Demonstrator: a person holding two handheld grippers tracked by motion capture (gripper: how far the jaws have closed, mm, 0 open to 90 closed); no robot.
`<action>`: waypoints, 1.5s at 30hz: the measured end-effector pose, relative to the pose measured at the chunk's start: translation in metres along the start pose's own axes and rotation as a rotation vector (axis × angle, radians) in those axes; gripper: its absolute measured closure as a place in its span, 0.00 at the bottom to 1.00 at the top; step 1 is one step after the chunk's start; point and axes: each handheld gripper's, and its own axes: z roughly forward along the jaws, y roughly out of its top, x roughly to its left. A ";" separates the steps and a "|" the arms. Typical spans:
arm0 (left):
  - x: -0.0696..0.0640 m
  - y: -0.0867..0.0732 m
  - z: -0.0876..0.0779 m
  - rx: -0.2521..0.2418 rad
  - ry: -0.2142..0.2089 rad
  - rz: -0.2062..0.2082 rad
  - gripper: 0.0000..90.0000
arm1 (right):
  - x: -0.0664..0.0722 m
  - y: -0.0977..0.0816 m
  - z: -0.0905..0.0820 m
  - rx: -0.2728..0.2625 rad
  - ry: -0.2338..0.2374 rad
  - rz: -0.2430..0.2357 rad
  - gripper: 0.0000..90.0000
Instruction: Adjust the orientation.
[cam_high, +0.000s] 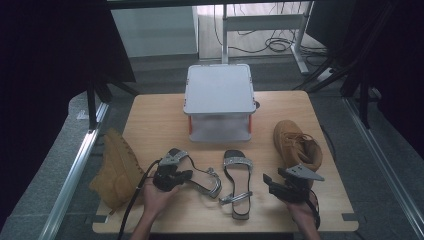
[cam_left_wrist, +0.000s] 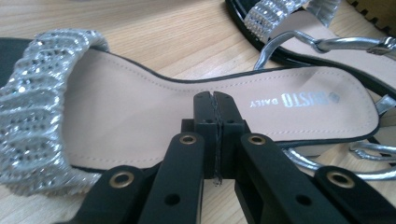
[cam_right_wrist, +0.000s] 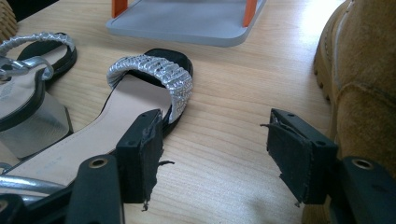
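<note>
Nearest the person, the left gripper (cam_high: 172, 178) has its jaws together over the left flat sandal with silver beaded strap and beige insole (cam_left_wrist: 154, 121), closed with nothing visibly between them. The right gripper (cam_right_wrist: 219, 158) hovers with jaws apart over bare wooden tabletop (cam_high: 155, 120), between the matching right sandal (cam_high: 237, 182) and a tan suede boot (cam_high: 295, 145). Both sandals look light, with a fairly stiff sole and thin floppy ankle straps; the sole edge at mid-foot or the beaded band seems the surest hold. Left of the tabletop lies a second tan boot (cam_high: 116, 170); farthest back stands a grey-topped rack with orange legs (cam_high: 219, 90).
</note>
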 end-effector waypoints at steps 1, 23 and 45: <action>-0.001 0.000 -0.001 -0.005 0.004 0.002 1.00 | 0.000 0.000 0.000 -0.001 0.001 -0.001 0.41; -0.021 -0.016 -0.048 -0.108 -0.009 0.031 0.71 | 0.027 0.014 -0.009 -0.008 0.124 -0.084 0.88; 0.004 -0.028 -0.080 -0.169 -0.013 -0.039 0.43 | 0.072 0.045 0.028 0.118 0.213 -0.203 0.99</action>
